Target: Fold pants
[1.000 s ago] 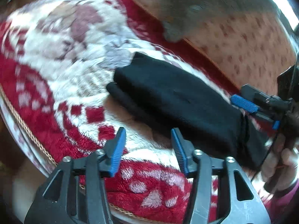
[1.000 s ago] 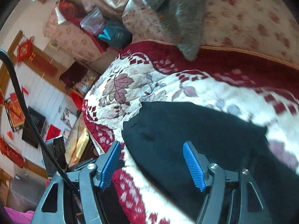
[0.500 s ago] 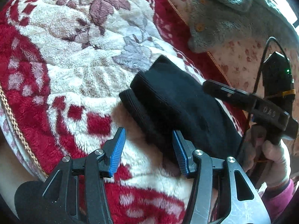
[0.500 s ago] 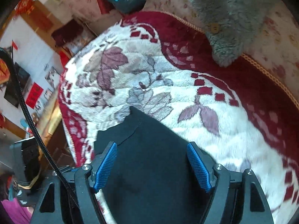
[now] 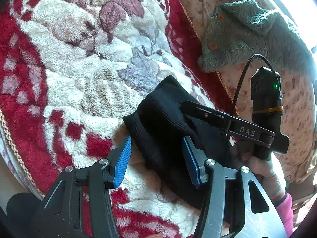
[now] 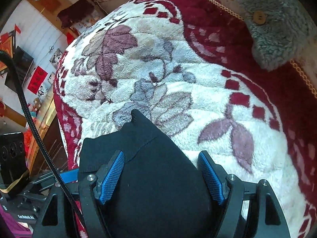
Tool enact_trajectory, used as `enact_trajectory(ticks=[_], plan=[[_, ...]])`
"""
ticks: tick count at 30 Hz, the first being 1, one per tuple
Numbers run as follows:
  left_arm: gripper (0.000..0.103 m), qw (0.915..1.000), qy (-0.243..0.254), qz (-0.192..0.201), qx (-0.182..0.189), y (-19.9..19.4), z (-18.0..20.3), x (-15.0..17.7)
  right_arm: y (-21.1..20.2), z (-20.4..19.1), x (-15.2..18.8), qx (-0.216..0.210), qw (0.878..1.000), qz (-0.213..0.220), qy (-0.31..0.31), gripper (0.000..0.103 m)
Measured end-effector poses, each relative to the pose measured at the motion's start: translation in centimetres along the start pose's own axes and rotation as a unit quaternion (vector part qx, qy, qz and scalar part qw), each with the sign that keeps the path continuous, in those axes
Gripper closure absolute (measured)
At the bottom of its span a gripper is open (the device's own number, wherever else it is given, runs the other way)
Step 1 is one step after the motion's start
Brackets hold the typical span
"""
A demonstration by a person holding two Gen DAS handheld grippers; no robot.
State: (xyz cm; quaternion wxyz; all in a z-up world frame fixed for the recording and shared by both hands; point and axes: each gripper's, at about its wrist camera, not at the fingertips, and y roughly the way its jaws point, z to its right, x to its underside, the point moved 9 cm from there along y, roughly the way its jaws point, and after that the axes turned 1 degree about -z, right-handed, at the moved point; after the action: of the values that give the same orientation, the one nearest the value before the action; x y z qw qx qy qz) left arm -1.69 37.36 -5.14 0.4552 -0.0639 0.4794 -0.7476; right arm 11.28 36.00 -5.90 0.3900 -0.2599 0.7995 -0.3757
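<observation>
The black pants (image 5: 160, 117) lie folded into a thick bundle on a red and white floral fleece blanket (image 5: 83, 75). My left gripper (image 5: 156, 160) is open, and the bundle's ribbed near end sits between its blue pads without being squeezed. In the right wrist view the pants (image 6: 150, 150) fill the lower middle. My right gripper (image 6: 161, 176) hovers open right above them, its pads spread to both sides of the cloth. From the left wrist view the right gripper (image 5: 190, 109) reaches over the bundle from the right, held by a person's hand (image 5: 265, 170).
A grey fleece garment with wooden buttons (image 5: 247, 35) lies at the back right on a floral sheet (image 5: 297, 103). The blanket's corded edge (image 5: 11, 142) drops off at the left. Beyond that edge the right wrist view shows room furniture and a wall (image 6: 39, 59).
Both grippers have closed in on the pants' ribbed end. The right one swung across and down over the bundle with its jaws slightly wider. The left one now straddles the edge.
</observation>
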Motion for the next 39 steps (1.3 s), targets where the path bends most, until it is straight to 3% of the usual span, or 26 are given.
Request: enact_trajectory(ticks=[6, 12, 13, 14, 17, 19, 23, 30, 34, 39], plan=[[0.048, 0.9999, -0.014, -0.001, 0.000, 1.4, -0.3, 0.1, 1.2, -0.5, -0.5, -0.001, 1.000, -0.007, -0.007, 0.028], [0.041, 0.9998, 0.013, 0.014, -0.004, 1.6, 0.4, 0.6, 1.5, -1.0, -0.6, 0.014, 1.000, 0.014, -0.019, 0.052], [0.049, 0.9992, 0.035, 0.017, -0.003, 1.6, 0.9, 0.7, 1.2, -1.1, -0.6, 0.010, 1.000, 0.021, -0.017, 0.062], [0.070, 0.9988, 0.045, 0.020, 0.004, 1.7, 1.2, 0.7, 1.1, -1.2, -0.6, 0.005, 1.000, 0.026, -0.014, 0.066], [0.087, 0.9986, 0.050, 0.004, 0.017, 2.2, 1.8, 0.8, -0.1, -1.1, -0.6, -0.016, 0.999, 0.045, 0.008, 0.078], [0.087, 0.9976, 0.058, 0.012, 0.035, 1.3, 2.7, 0.6, -1.8, -1.4, -0.6, -0.041, 0.996, 0.070, 0.026, 0.084], [0.087, 0.9914, 0.101, 0.043, 0.072, -2.1, 6.5, 0.4, -5.8, -2.6, -0.4, -0.064, 0.991, 0.114, 0.034, 0.085], [0.087, 0.9679, 0.192, 0.062, 0.150, -7.2, 16.0, 3.1, -17.0, -2.8, 1.9, -0.104, 0.969, 0.216, 0.065, 0.085], [0.087, 0.9491, 0.245, 0.047, 0.192, -8.4, 21.7, 6.5, -24.0, -1.1, 6.0, -0.105, 0.951, 0.275, 0.093, 0.085], [0.087, 0.9294, 0.300, 0.009, 0.214, -6.9, 27.0, 12.4, -29.7, 2.0, 12.7, -0.094, 0.931, 0.324, 0.136, 0.085]])
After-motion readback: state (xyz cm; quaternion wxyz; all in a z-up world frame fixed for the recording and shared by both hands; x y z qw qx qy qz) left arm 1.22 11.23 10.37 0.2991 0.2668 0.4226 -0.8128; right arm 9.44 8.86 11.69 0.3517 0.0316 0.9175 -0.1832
